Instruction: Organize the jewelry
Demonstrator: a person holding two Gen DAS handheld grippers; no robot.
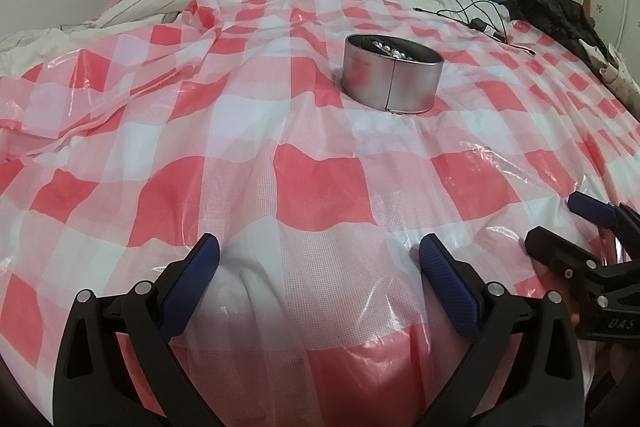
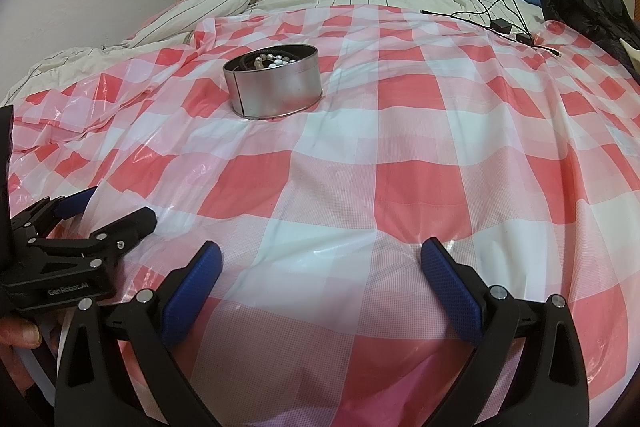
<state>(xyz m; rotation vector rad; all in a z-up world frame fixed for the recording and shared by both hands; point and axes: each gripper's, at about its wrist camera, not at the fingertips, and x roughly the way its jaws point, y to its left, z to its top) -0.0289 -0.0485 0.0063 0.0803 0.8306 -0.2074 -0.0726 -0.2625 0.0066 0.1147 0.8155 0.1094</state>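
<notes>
Above the checked sheet [image 1: 320, 187], left tool [image 1: 319, 259] and right tool [image 2: 321, 261] both wide apart, empty.

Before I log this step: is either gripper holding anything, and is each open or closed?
Left gripper: open, holding nothing.
Right gripper: open, holding nothing.

I can read "GenRobot.AI" in white letters on the black body of the left gripper [image 2: 80, 223]. On the right gripper [image 1: 600, 227] I read only "UAS".
</notes>
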